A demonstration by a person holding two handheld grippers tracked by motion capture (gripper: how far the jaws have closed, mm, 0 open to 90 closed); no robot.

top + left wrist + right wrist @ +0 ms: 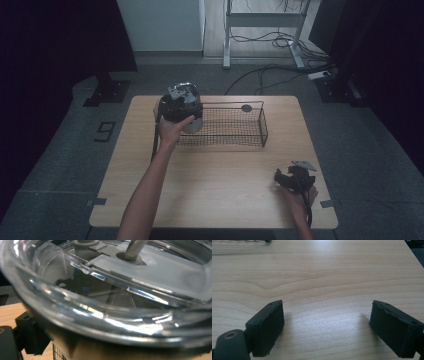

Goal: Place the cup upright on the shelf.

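Observation:
My left gripper (181,104) is raised over the left end of a black wire basket (263,126) and is shut on a metal tumbler (192,124). In the left gripper view the tumbler's clear lid (112,315) is very close, a straw (133,248) passes through the lid, and one black finger (28,336) shows at the lower left. Whether the tumbler touches the basket floor I cannot tell. My right gripper (284,178) rests low on the wooden table (215,175) at the front right. It is open (327,315), with bare wood between its fingers.
A small dark round piece (246,107) sits at the basket's back rim. The basket stands at the table's far middle. Beyond the table are a white frame's legs (227,45) and cables (280,40) on the floor.

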